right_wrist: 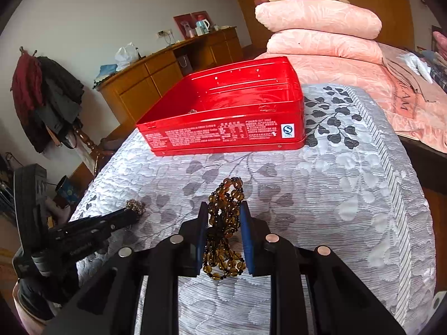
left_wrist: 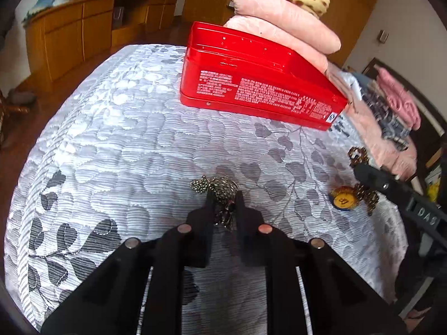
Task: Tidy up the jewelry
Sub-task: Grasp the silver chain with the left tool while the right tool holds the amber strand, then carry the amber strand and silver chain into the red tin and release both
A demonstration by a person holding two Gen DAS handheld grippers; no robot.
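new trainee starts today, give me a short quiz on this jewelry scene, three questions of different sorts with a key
1. True or false: the red tin stands open on the quilt.
2. What is the right gripper shut on? A amber bead necklace B round badge C pillow
3. Name what the left gripper clamps.

Key: 1 true. 2 A, the amber bead necklace. 3 the silver beaded piece.
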